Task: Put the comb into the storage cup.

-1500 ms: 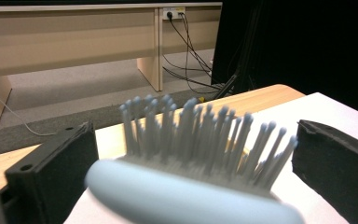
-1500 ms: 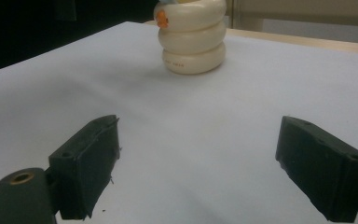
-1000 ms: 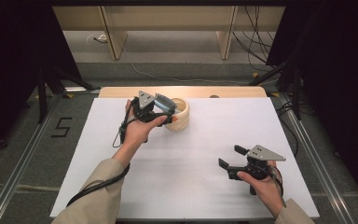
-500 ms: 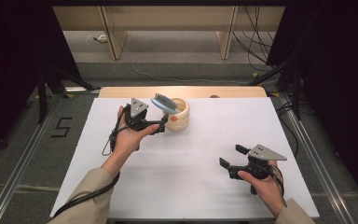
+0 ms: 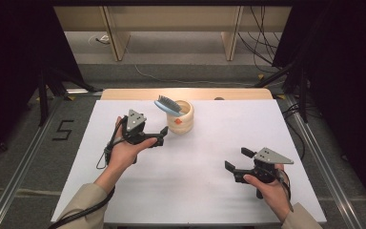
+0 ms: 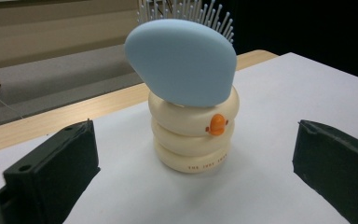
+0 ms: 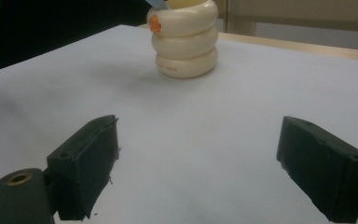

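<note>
Brush: a light blue hairbrush (image 6: 182,65) with a smooth oval plastic back and pale bristles stands head-up in the holder, its head tilted out over the rim toward the left hand-held gripper; the handle is hidden inside.
Holder: a cream holder shaped as three stacked rings (image 5: 181,118), with a small orange mark on its side and small print on the bottom ring, stands upright toward the far middle of the surface. Contents: the brush; anything else inside cannot be seen.
Placement rationale: judged from the pose, the ringed wall supports the handle so the head leans on the rim instead of tipping out.
Left hand-held gripper: the left hand-held gripper (image 5: 162,136) sits just beside the holder, apart from it, jaws spread wide and empty, aimed at the holder and brush.
Right hand-held gripper: the right hand-held gripper (image 5: 235,160) is held low over the surface, well apart from the holder, jaws spread wide and empty, apparently in reserve.
Surface: a white-covered surface (image 5: 219,138) with a light wooden far edge.
</note>
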The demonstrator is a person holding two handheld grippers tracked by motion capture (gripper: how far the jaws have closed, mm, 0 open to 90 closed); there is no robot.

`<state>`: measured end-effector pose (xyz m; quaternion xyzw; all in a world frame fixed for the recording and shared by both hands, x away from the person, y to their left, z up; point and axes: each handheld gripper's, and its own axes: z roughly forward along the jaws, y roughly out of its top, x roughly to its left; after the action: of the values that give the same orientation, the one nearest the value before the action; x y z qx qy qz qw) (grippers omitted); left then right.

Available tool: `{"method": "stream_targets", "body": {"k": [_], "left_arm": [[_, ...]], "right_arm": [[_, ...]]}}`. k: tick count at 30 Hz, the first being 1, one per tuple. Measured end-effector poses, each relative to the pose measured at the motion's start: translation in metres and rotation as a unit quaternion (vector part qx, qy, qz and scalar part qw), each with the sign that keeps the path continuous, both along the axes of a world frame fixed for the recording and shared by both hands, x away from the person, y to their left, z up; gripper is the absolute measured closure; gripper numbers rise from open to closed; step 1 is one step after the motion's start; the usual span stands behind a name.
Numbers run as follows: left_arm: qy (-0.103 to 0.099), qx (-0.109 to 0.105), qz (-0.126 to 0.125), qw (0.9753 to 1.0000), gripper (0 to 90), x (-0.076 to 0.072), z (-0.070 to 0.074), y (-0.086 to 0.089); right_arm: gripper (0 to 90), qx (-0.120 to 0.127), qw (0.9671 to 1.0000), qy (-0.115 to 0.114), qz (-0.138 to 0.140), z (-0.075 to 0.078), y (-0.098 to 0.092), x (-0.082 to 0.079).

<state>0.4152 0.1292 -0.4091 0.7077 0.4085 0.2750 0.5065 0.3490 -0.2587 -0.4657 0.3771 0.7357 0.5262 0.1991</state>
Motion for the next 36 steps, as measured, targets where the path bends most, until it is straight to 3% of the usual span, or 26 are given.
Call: {"method": "stream_targets", "body": {"k": [27,36], "left_arm": [[0.012,0.015,-0.019,0.9996,0.0,-0.037,-0.028,0.024],[0.007,0.023,-0.042,0.9988,0.0,-0.047,-0.034,0.029]], "right_arm": [[13.5,-0.003,1.0,-0.001,-0.005,0.001,-0.003,0.0],[13.5,-0.005,1.0,-0.001,-0.005,0.001,-0.005,-0.001]]}}
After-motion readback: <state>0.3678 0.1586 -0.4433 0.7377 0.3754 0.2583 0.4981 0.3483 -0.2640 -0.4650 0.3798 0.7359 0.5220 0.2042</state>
